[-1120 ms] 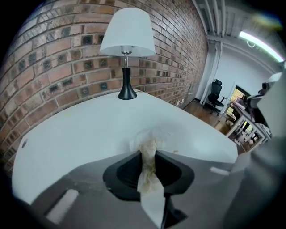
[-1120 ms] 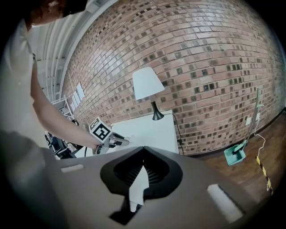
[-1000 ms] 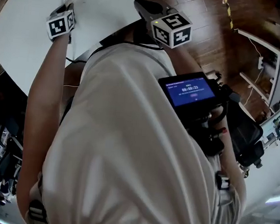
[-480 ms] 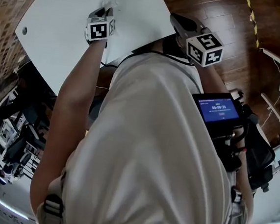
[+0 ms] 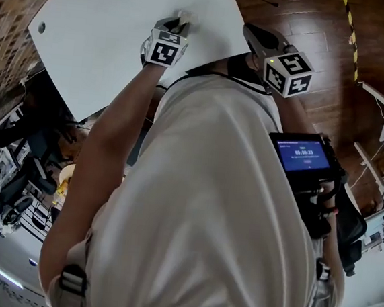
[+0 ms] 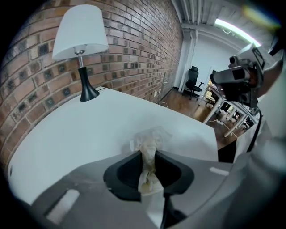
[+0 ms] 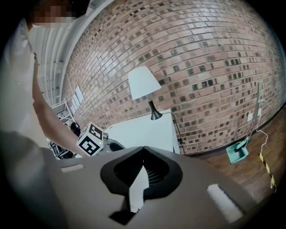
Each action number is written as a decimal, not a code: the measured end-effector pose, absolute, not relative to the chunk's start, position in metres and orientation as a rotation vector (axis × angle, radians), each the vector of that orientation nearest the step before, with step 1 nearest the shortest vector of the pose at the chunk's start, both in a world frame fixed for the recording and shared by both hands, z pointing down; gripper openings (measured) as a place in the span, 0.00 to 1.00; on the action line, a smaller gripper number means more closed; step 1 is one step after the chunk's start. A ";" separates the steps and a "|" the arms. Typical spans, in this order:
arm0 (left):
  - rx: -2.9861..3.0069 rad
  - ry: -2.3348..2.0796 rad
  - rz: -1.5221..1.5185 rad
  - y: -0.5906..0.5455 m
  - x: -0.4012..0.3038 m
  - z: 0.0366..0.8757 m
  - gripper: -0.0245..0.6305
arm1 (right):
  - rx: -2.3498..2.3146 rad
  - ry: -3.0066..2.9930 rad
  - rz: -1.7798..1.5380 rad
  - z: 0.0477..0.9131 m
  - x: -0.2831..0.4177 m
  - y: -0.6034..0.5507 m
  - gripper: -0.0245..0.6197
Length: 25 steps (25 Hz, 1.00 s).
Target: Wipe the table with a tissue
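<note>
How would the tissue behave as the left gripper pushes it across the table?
Probably floppy: the tissue is crumpled and pinched thin between the jaws of the left gripper. Likely very light, so it needs pressing down to wipe. It may bunch rather than slide flat on the smooth white table.

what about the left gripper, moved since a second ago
yes: the left gripper, clamping the tissue, slid rightward across the table, away from its small hole

The table [image 5: 107, 47] is white, the tissue [image 6: 149, 145] cream, the wall [image 6: 134, 49] red-brown brick.
</note>
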<state>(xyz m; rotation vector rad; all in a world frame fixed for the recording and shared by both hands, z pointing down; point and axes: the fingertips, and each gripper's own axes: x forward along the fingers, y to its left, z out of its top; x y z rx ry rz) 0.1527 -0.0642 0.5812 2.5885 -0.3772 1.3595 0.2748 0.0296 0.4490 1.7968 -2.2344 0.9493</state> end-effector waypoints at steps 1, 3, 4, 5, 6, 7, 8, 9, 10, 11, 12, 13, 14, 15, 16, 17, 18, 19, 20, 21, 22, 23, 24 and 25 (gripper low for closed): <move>2.577 -0.342 1.365 -0.056 0.154 0.581 0.15 | 1.792 -2.239 0.949 0.448 0.274 0.029 0.05; 2.527 -0.280 1.359 -0.042 0.155 0.579 0.15 | 1.781 -2.249 0.944 0.445 0.272 0.028 0.05; 2.499 -0.254 1.353 -0.037 0.156 0.578 0.15 | 1.775 -2.255 0.942 0.444 0.271 0.027 0.05; 2.480 -0.232 1.353 -0.034 0.158 0.578 0.15 | 1.769 -2.260 0.942 0.445 0.271 0.025 0.05; 2.474 -0.211 1.361 -0.034 0.159 0.580 0.15 | 1.761 -2.265 0.943 0.448 0.271 0.022 0.05; 2.478 -0.196 1.376 -0.037 0.161 0.585 0.15 | 1.752 -2.271 0.945 0.453 0.273 0.017 0.05; 2.485 -0.193 1.393 -0.042 0.162 0.590 0.15 | 1.743 -2.277 0.948 0.458 0.276 0.012 0.05; 2.490 -0.210 1.403 -0.049 0.162 0.594 0.15 | 1.735 -2.283 0.950 0.462 0.278 0.007 0.05; 2.492 -0.248 1.399 -0.057 0.158 0.596 0.15 | 1.729 -2.288 0.947 0.463 0.279 0.004 0.05; 2.490 -0.304 1.381 -0.065 0.150 0.595 0.15 | 1.725 -2.290 0.942 0.461 0.278 0.004 0.05; 2.485 -0.368 1.360 -0.074 0.139 0.592 0.15 | 1.724 -2.290 0.937 0.456 0.275 0.007 0.05; 2.479 -0.436 1.351 -0.085 0.126 0.589 0.15 | 1.724 -2.290 0.934 0.453 0.271 0.010 0.05; 2.468 -0.506 1.356 -0.099 0.114 0.591 0.16 | 1.723 -2.289 0.937 0.453 0.270 0.009 0.05; 2.445 -0.580 1.367 -0.117 0.104 0.598 0.16 | 1.719 -2.289 0.946 0.459 0.272 0.005 0.05; 2.405 -0.658 1.376 -0.136 0.095 0.605 0.16 | 1.710 -2.290 0.961 0.468 0.277 -0.001 0.05; 2.353 -0.732 1.375 -0.151 0.087 0.610 0.16 | 1.696 -2.292 0.979 0.478 0.282 -0.007 0.05; 2.304 -0.792 1.356 -0.162 0.079 0.610 0.16 | 1.682 -2.295 0.994 0.485 0.286 -0.012 0.05; 2.274 -0.830 1.319 -0.166 0.073 0.608 0.16 | 1.670 -2.299 1.003 0.489 0.288 -0.015 0.05; 2.263 -0.849 1.275 -0.164 0.067 0.604 0.16 | 1.661 -2.307 1.004 0.491 0.288 -0.015 0.05; 2.265 -0.858 1.239 -0.157 0.061 0.598 0.16 | 1.650 -2.318 1.002 0.490 0.285 -0.014 0.05; 2.270 -0.865 1.213 -0.147 0.054 0.595 0.16 | 1.634 -2.331 0.999 0.489 0.281 -0.013 0.05; 2.272 -0.871 1.195 -0.136 0.048 0.593 0.16 | 1.614 -2.345 0.999 0.490 0.277 -0.013 0.05; 2.270 -0.879 1.180 -0.125 0.042 0.594 0.16 | 1.588 -2.358 1.002 0.491 0.274 -0.014 0.05; 2.264 -0.889 1.167 -0.114 0.039 0.594 0.16 | 1.560 -2.370 1.006 0.492 0.271 -0.016 0.05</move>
